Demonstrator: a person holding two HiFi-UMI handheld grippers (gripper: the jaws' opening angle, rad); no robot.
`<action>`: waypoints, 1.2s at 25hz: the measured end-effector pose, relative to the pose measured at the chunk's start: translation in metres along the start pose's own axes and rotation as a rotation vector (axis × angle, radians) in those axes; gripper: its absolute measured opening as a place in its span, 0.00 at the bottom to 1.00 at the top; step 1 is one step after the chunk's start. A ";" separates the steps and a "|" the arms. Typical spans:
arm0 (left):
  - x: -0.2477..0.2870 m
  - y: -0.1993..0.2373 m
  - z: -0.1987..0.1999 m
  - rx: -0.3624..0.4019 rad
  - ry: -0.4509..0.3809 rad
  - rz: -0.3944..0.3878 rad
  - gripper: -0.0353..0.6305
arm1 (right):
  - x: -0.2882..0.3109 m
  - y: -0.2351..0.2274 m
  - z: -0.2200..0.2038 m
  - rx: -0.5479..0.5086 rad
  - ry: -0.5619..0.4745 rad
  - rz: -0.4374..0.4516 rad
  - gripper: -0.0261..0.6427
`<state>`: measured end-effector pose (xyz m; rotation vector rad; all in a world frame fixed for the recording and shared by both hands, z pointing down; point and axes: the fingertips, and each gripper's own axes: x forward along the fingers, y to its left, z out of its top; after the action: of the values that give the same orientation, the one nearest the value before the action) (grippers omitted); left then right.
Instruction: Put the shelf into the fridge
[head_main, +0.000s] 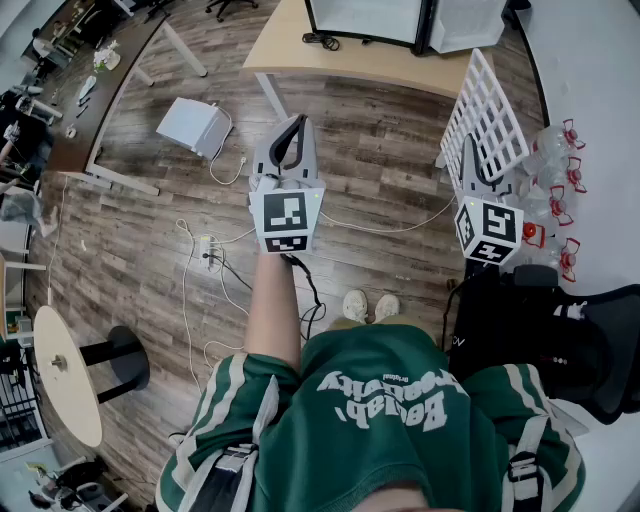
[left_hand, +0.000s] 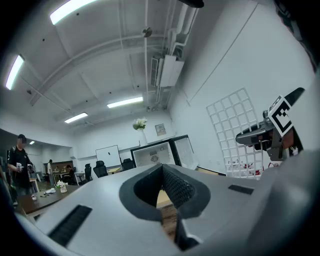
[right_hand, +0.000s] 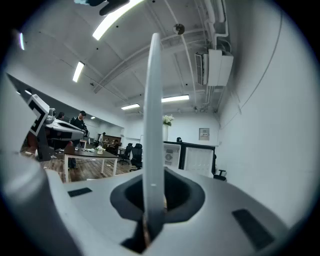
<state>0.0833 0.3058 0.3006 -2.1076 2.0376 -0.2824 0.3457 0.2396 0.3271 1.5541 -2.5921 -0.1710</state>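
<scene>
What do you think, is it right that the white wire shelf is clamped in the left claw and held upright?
Not quite. The white wire shelf is clamped in the right claw, not the left. The right gripper view shows the shelf's edge pinched between that claw's jaws, while the left claw is shut on nothing. The shelf is held upright, as you said.

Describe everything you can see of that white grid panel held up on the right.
The shelf is a white grid of thin bars with square openings, apparently coated wire. It is held in the air, close to the white wall and above the wooden floor. The right tool is shut on its near edge, so that tool's camera sees it edge-on.
</scene>
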 end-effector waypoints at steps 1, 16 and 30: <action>-0.002 0.002 -0.004 -0.005 0.001 0.002 0.04 | -0.001 0.004 -0.002 0.004 0.001 0.002 0.08; -0.023 0.037 -0.025 -0.016 0.004 0.008 0.04 | 0.006 0.054 0.012 -0.012 -0.041 0.019 0.08; 0.052 0.061 -0.030 -0.025 0.009 0.046 0.04 | 0.093 0.034 0.023 0.003 -0.097 0.066 0.08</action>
<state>0.0183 0.2511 0.3132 -2.0744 2.1027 -0.2613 0.2690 0.1742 0.3136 1.4944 -2.7148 -0.2422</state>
